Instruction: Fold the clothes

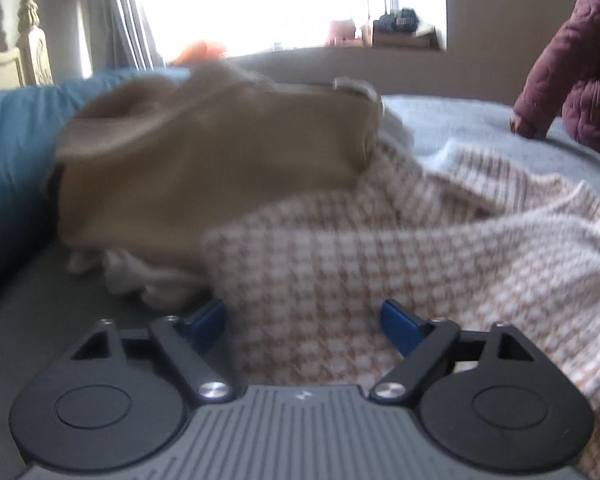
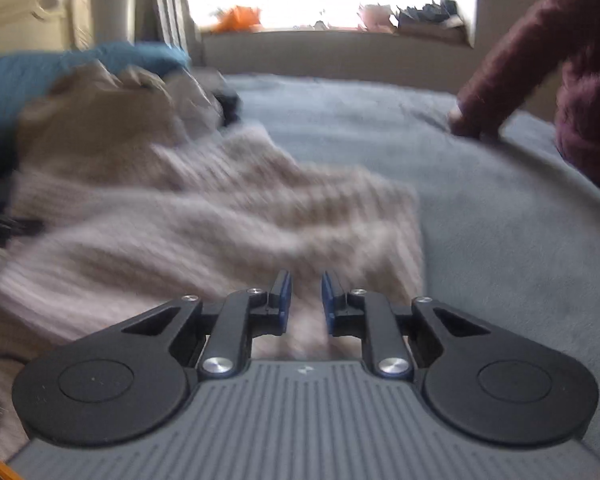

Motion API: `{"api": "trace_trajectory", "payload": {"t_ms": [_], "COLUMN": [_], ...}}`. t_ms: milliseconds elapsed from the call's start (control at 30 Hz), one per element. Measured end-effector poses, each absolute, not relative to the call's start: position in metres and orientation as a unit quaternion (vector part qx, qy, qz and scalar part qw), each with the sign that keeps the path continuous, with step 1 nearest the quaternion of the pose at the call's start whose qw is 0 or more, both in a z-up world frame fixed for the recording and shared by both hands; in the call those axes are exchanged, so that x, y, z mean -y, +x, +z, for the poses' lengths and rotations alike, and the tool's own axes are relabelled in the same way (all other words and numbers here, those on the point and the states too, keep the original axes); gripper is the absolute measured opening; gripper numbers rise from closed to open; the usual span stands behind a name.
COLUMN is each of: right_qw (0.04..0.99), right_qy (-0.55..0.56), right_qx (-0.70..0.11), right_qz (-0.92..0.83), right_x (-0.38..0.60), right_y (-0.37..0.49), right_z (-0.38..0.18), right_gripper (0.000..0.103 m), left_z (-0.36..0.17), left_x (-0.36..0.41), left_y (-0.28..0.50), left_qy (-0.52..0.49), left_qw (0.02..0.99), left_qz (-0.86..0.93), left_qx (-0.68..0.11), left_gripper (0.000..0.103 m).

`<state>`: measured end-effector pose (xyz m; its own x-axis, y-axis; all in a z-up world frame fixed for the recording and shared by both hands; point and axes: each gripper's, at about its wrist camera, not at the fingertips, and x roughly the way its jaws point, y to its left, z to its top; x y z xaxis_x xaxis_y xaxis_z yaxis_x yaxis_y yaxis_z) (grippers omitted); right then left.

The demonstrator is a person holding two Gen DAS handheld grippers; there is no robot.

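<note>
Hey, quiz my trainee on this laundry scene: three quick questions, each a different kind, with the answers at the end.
1. True or false: the left gripper has its jaws wide apart.
2. Which garment lies nearest the left gripper? A) tan garment B) checked garment C) black sock
3. What colour is the sleeve of the person leaning on the bed?
Key: 1 true; 2 B; 3 maroon.

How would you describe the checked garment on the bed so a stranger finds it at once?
Start at the grey-blue bed. Near its blue pillow lies a heap of clothes. The checked garment spreads nearest the cameras, white with a small tan houndstooth pattern, unlike the plain tan garment behind it.
</note>
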<state>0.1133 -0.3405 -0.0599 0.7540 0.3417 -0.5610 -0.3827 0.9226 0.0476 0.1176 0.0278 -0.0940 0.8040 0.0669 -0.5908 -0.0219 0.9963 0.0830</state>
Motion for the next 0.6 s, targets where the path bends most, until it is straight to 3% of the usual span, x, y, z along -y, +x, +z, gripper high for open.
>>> {"api": "trace_trajectory", "payload": {"t_ms": [100, 267, 367, 500, 600], "right_qw": [0.929, 0.9, 0.895, 0.88, 0.859], "right_qy": [-0.041, -0.03, -0.052, -0.063, -0.085], "right_qx": [-0.281, -0.353, -0.368, -0.371, -0.389], "right_qz": [0.239, 0.253, 0.245, 0.29, 0.32], "right_x": [0.328, 0.314, 0.302, 0.282, 0.257], "right_y": [0.114, 0.146, 0.15, 0.157, 0.173], "right_z": [-0.058, -0.095, -0.076, -0.05, -0.046], "right_gripper": [0.015, 0.016, 0.016, 0.016, 0.016], "left_z": [-0.095, -0.121, -0.106, -0.094, -0.112], "left_x": [-0.039, -0.074, -0.081, -0.091, -0.1], "left_y": [0.128, 0.155, 0.15, 0.153, 0.168], "left_qy": [0.004, -0.1, -0.108, -0.096, -0.106], "left_qw": [0.95, 0.925, 0.93, 0.943, 0.928], "left_qz": [0.027, 0.023, 0.032, 0.043, 0.055], "left_qx": [-0.31, -0.367, -0.35, -0.316, -0.353], "left_gripper": [0.085, 0.092, 0.085, 0.084, 0.086]}}
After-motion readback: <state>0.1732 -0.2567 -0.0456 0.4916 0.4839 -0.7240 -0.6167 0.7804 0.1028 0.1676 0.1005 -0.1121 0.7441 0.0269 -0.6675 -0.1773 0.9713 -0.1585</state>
